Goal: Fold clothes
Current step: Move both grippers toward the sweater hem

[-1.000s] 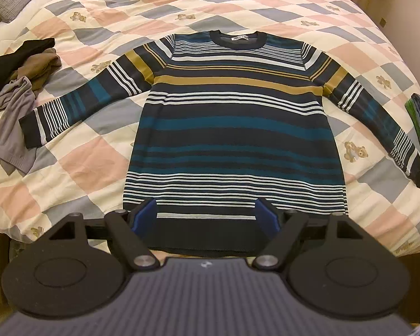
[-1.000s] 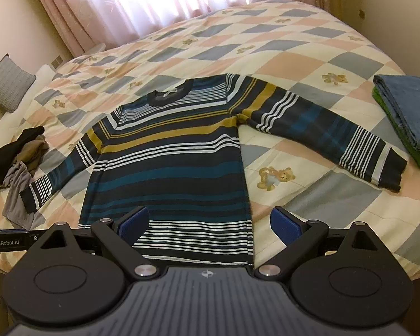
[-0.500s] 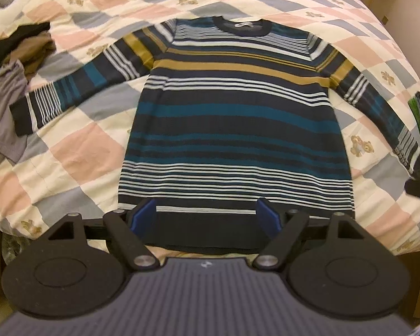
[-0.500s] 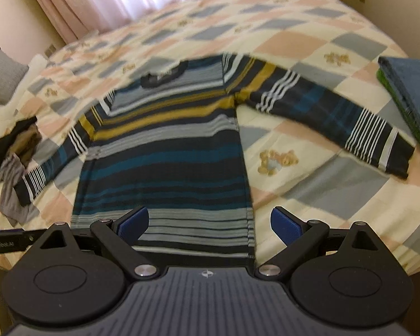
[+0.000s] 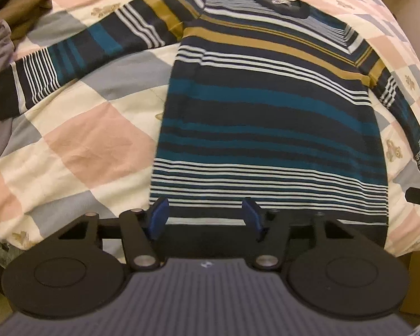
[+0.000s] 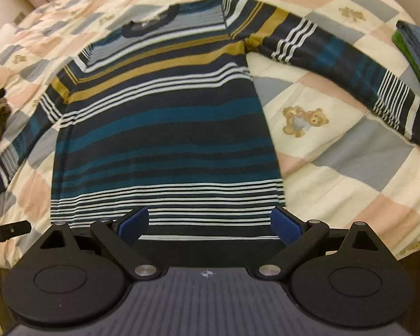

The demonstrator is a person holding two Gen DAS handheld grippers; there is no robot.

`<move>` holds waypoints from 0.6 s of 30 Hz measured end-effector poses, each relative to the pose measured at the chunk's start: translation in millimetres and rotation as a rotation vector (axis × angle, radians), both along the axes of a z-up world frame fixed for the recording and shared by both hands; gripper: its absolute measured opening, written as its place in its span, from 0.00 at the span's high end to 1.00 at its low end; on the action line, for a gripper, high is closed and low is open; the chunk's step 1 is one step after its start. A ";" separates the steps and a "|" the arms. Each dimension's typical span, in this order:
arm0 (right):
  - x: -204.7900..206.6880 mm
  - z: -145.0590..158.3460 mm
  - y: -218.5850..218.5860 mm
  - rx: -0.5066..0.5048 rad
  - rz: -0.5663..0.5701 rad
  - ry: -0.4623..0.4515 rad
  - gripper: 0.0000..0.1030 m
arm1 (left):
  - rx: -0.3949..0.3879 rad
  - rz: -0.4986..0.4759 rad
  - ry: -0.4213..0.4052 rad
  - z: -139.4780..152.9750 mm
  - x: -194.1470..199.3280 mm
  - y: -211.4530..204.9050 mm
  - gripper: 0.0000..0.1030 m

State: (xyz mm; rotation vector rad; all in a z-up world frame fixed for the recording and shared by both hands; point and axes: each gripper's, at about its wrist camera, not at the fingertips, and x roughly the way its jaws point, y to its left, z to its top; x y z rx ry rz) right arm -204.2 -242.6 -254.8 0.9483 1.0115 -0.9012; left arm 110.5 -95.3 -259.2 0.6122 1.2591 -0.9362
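A: Near: left gripper (image 5: pixel 205 214) and right gripper (image 6: pixel 210 225), jaws apart, empty, now closer over the hem than a second ago.

B: Beyond: striped sweater (image 5: pixel 266 117) flat on the checked quilt (image 5: pixel 92 140), sleeves spread. Hem grasp likely.

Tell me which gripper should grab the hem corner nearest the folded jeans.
Right. The right gripper is open at the sweater's hem, one finger by that corner; the left gripper sits toward the other corner, away from the jeans.

Warm, dim light; fisheye-bent edges (slight motion blur).
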 end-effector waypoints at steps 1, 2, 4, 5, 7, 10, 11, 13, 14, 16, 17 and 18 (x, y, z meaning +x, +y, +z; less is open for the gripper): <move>6.3 -2.5 -1.4 0.006 -0.006 0.008 0.07 | 0.004 0.007 0.008 -3.5 9.6 -0.9 0.48; 12.6 -5.1 -2.7 0.013 -0.013 0.016 0.07 | 0.010 0.017 0.014 -7.2 20.2 -1.3 0.48; 25.2 -10.2 -5.5 0.026 -0.025 0.031 0.07 | 0.020 0.049 0.020 -14.1 42.6 -2.0 0.47; 31.5 -12.7 -6.8 0.032 -0.032 0.039 0.07 | 0.023 0.068 0.023 -17.3 53.8 -2.4 0.46; 43.5 -20.6 -15.6 0.046 -0.034 0.051 0.07 | 0.030 0.104 0.028 -23.8 76.1 -3.2 0.44; 58.7 -32.0 -18.5 0.062 -0.032 0.075 0.07 | 0.034 0.151 0.045 -34.1 107.3 -5.2 0.44; 63.2 -35.8 -19.0 0.065 -0.032 0.083 0.07 | 0.025 0.145 0.048 -35.6 111.6 -7.3 0.45; 71.5 -42.7 -20.7 0.068 -0.033 0.094 0.07 | 0.006 0.132 0.056 -38.6 120.3 -11.5 0.47; 74.7 -45.5 -22.1 0.065 -0.036 0.095 0.07 | -0.008 0.117 0.064 -39.4 122.1 -14.0 0.49; 81.1 -51.2 -24.9 0.057 -0.041 0.098 0.07 | -0.042 0.077 0.093 -41.7 120.4 -23.1 0.53; 84.3 -54.0 -26.4 0.054 -0.043 0.099 0.07 | -0.052 0.055 0.103 -42.9 118.9 -27.9 0.55; 86.4 -55.9 -27.9 0.047 -0.046 0.096 0.08 | -0.062 0.033 0.106 -44.0 116.4 -33.2 0.59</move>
